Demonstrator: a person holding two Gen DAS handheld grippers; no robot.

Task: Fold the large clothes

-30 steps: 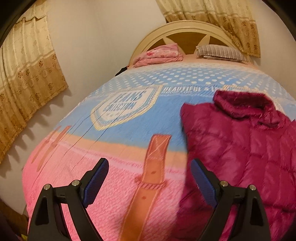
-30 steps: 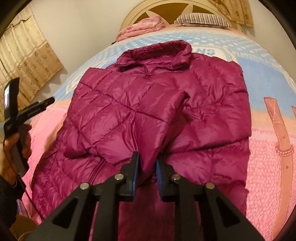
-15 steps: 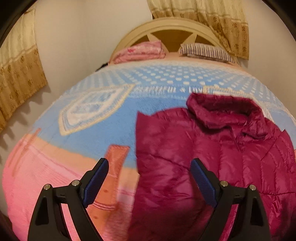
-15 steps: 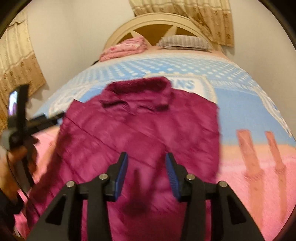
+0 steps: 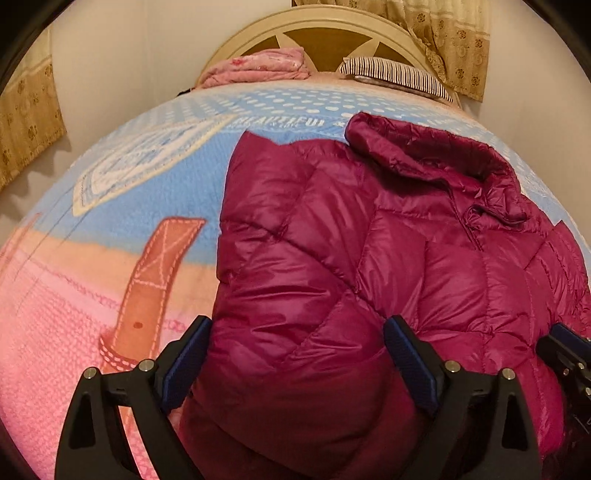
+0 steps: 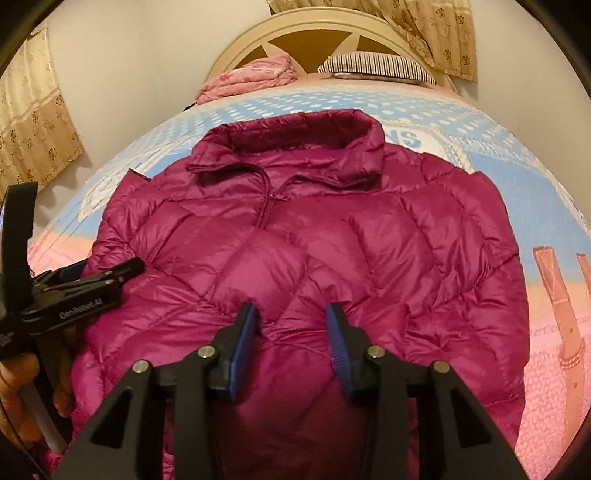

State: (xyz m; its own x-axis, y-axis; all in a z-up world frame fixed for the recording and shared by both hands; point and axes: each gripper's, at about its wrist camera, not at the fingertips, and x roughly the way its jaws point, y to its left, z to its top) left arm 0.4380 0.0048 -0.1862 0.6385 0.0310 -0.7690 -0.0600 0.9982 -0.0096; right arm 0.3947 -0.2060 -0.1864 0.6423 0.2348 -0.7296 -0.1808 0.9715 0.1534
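Note:
A magenta quilted puffer jacket [image 6: 332,243] lies front-up on the bed, collar toward the headboard, both sleeves folded over its chest. It also shows in the left wrist view [image 5: 332,258]. My left gripper [image 5: 295,354] is open wide and empty, low over the jacket's left lower part. It appears at the left edge of the right wrist view [image 6: 107,273]. My right gripper [image 6: 293,332] is open and empty, just above the folded sleeve at the jacket's middle. Its tip shows at the right edge of the left wrist view [image 5: 565,347].
The bed carries a blue and pink printed blanket [image 5: 110,229]. A folded pink quilt [image 6: 251,77] and a striped pillow [image 6: 376,66] lie by the cream headboard [image 6: 317,33]. Curtains hang at left [image 6: 33,122] and back right [image 6: 436,33].
My right gripper has let go of the jacket sleeve and opened; the sleeve now lies flat on the chest. My left gripper has moved right from the bare blanket to over the jacket.

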